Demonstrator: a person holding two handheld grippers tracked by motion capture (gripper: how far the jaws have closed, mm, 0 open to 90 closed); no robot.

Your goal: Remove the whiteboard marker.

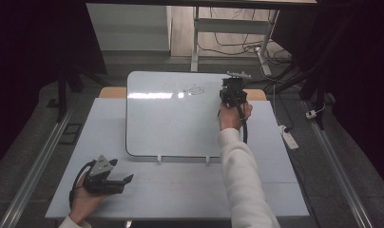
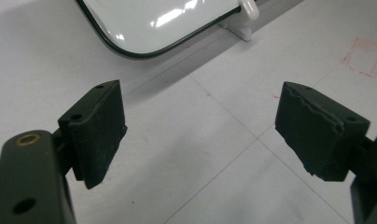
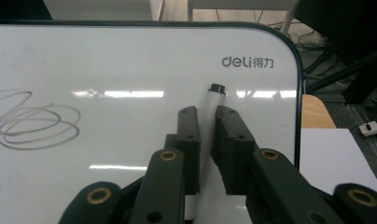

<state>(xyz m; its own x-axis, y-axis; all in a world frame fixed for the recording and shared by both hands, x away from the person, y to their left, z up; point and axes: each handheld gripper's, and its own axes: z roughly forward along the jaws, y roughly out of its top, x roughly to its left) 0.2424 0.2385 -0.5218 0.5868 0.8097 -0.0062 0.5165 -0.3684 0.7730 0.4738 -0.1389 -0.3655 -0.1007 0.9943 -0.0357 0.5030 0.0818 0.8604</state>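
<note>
The right gripper (image 3: 207,116) has its two black jaws pinched on a white marker (image 3: 209,112), which stands between them with its black tip poking out just past the jaw ends. Ahead of and beneath those jaws lies the whiteboard (image 3: 130,70), its dark-edged rounded corner off to the jaws' right and a printed logo (image 3: 247,62) just beyond the marker's tip. A looping grey scribble (image 3: 32,120) sits on the board well to the left of the jaws. In the high view this gripper (image 1: 233,90) is held by a hand in a white sleeve (image 1: 242,175) over the board's far right part.

The left gripper (image 2: 200,126) has its jaws spread wide with nothing between them; bare table (image 2: 214,154) shows in the gap. Beyond the jaw tips is the board's near rounded corner and a white stand foot (image 2: 245,21). A faint red square mark (image 2: 364,56) lies on the table past the right-hand jaw
</note>
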